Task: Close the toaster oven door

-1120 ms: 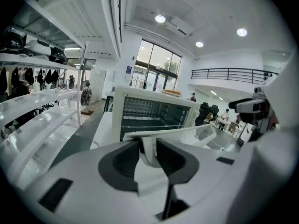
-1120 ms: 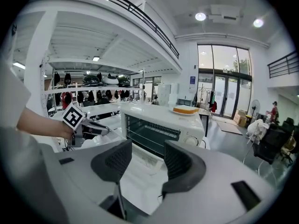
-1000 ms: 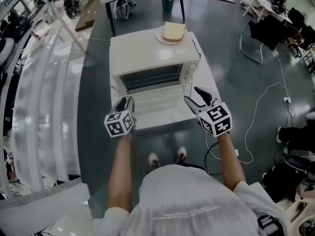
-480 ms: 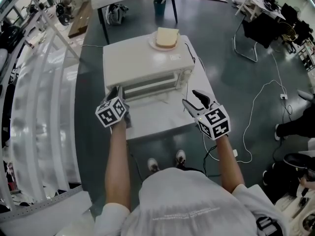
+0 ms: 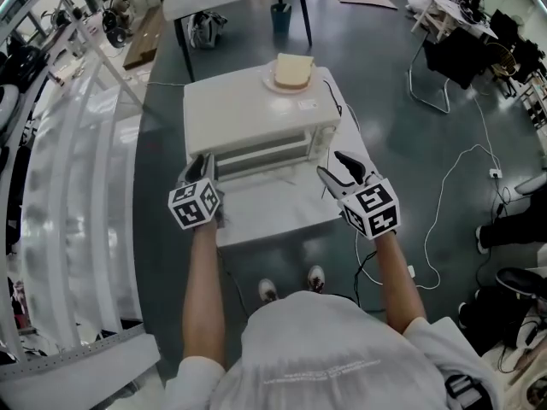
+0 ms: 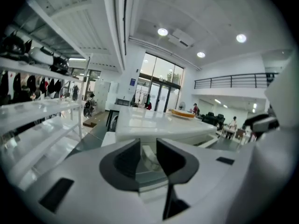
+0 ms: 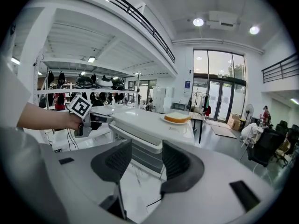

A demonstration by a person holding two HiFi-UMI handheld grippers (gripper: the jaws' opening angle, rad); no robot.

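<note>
The white toaster oven (image 5: pixel 256 109) stands on a small white table (image 5: pixel 282 212). Its door (image 5: pixel 256 156) is tilted partway up from the open position. My left gripper (image 5: pixel 202 167) is at the door's left end, and in the left gripper view its jaws (image 6: pixel 148 155) close round a white piece of the door. My right gripper (image 5: pixel 338 169) hangs open by the oven's front right corner with nothing between its fingers; its own view looks at the oven (image 7: pixel 149 136) from the side. A slice of bread (image 5: pixel 293 71) lies on a plate on the oven's top.
White shelving (image 5: pixel 60 169) runs along the left. Behind the oven stands a dark table with a blue cup (image 5: pixel 281 15). A white cable (image 5: pixel 453 186) trails over the floor at the right, near a chair (image 5: pixel 436 67). The person's shoes (image 5: pixel 291 282) are under the table's front edge.
The door has swung up from lying flat to a steep tilt, and my left gripper rose and moved toward the oven with it. The right gripper barely moved.
</note>
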